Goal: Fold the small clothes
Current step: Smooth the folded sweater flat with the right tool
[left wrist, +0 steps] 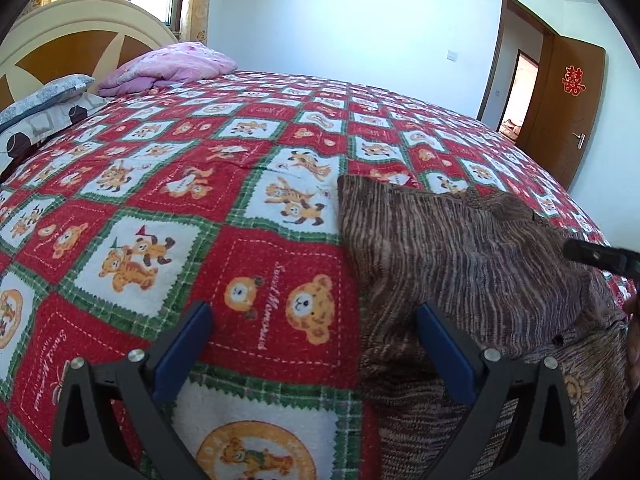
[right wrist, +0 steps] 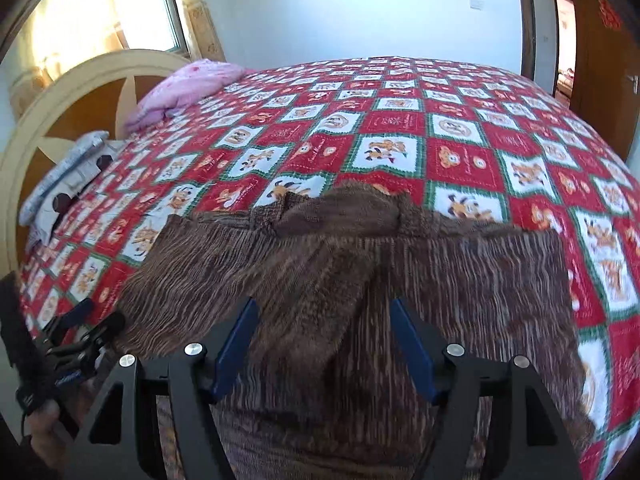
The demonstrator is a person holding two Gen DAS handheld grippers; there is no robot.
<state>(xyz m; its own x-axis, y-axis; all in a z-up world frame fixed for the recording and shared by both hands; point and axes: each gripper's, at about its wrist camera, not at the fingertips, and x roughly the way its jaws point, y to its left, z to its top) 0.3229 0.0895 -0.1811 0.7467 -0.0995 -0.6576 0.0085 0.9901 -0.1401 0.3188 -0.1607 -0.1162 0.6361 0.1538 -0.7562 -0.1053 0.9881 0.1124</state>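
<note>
Your left tongs (left wrist: 314, 352) stand wide apart w/ nothing between; right tongs (right wrist: 320, 344) apart over the brown ribbed knit garment (right wrist: 360, 264), flat on the red bear-print bedspread (right wrist: 400, 120). Pinch one edge only, fold across evenly.

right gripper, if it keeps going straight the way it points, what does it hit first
Most likely the brown knit garment. The right gripper points down at it with open jaws, nothing between them, and the fabric fills the line ahead. The red bear-print bedspread lies beneath and beyond. How close the cloth is stays unclear.
</note>
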